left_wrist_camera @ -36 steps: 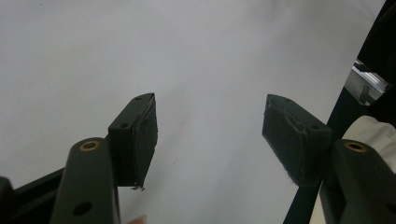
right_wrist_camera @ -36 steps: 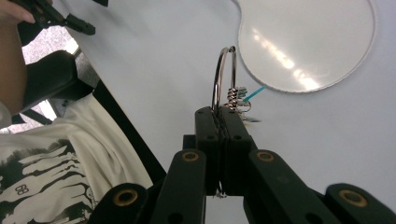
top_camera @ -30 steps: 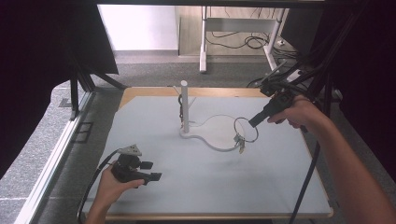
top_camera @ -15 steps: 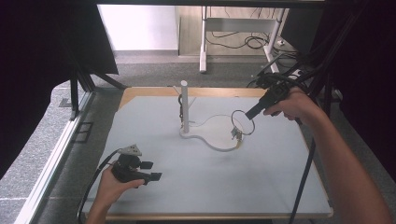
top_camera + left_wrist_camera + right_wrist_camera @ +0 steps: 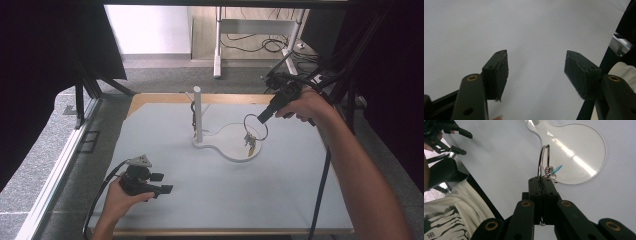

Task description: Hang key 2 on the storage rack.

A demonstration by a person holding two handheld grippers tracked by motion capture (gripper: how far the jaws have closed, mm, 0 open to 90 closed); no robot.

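A white stand with an upright post (image 5: pixel 197 112) and a round flat base (image 5: pixel 232 150) sits at the middle of the table. My right gripper (image 5: pixel 261 119) is shut on a metal key ring, held just above the base's right side with keys and a blue tag (image 5: pixel 249 143) dangling from it. In the right gripper view the jaws (image 5: pixel 543 180) pinch the ring (image 5: pixel 539 162) edge-on over the glossy base (image 5: pixel 579 150). My left gripper (image 5: pixel 165 183) rests low at the front left, open. Its pads (image 5: pixel 499 72) stand wide apart over bare table.
The grey tabletop (image 5: pixel 260 200) has a wooden rim at the far edge. A black cable (image 5: pixel 320 200) trails from the right gripper down the right side. Dark curtains flank the table. A small dark item (image 5: pixel 192 107) hangs beside the post.
The right gripper has lifted the key ring a little and drawn it slightly left above the base. The left gripper has stayed still.
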